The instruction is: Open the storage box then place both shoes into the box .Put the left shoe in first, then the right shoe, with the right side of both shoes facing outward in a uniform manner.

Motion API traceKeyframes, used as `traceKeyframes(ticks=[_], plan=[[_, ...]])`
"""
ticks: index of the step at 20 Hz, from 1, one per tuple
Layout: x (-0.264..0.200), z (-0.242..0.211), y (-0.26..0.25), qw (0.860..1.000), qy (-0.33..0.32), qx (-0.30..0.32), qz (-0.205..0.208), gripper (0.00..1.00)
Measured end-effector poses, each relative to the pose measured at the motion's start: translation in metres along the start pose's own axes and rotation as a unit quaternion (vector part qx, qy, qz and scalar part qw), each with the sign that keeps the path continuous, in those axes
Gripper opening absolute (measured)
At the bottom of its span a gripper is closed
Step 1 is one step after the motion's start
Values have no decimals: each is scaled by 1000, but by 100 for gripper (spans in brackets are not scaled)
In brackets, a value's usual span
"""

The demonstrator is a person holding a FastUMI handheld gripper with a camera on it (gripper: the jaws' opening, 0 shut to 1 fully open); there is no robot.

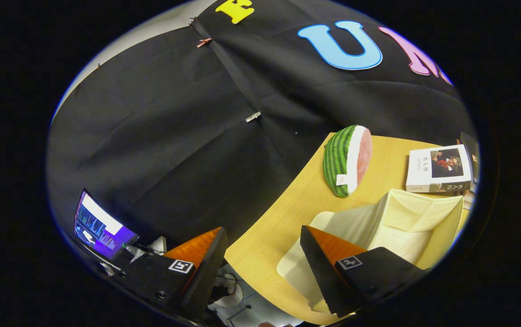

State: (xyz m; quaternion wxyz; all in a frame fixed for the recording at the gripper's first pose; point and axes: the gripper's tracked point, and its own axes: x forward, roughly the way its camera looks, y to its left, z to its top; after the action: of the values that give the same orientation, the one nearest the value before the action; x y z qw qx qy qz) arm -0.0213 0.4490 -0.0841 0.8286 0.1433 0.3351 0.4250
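A cream fabric storage box stands open on the wooden table, just beyond my right finger. Its pale inside is visible and looks bare. The box's lid flap hangs down toward me and spreads onto the table, and my right finger partly covers it. My gripper is open, with a wide gap between the fingers and nothing held. The left finger hangs off the table's side, over the booth's dark cloth. The whole view is tilted.
A watermelon-slice cushion lies on the table beyond the box. A white book sits at the table's far side, behind the box. A lit screen and some cables are low down beside the left finger, off the table.
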Motion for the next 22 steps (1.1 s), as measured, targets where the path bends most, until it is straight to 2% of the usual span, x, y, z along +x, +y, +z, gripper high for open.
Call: traceKeyframes(ticks=[6, 9, 12, 15, 22], plan=[[-64, 54, -36, 996, -77, 36, -28, 98], [-108, 82, -70, 988, -135, 18, -69, 98], [-159, 102, -102, 974, -190, -14, -124, 98], [-219, 113, -135, 947, -244, -69, -198, 98], [-352, 112, -181, 855, -365, -146, -337, 98]])
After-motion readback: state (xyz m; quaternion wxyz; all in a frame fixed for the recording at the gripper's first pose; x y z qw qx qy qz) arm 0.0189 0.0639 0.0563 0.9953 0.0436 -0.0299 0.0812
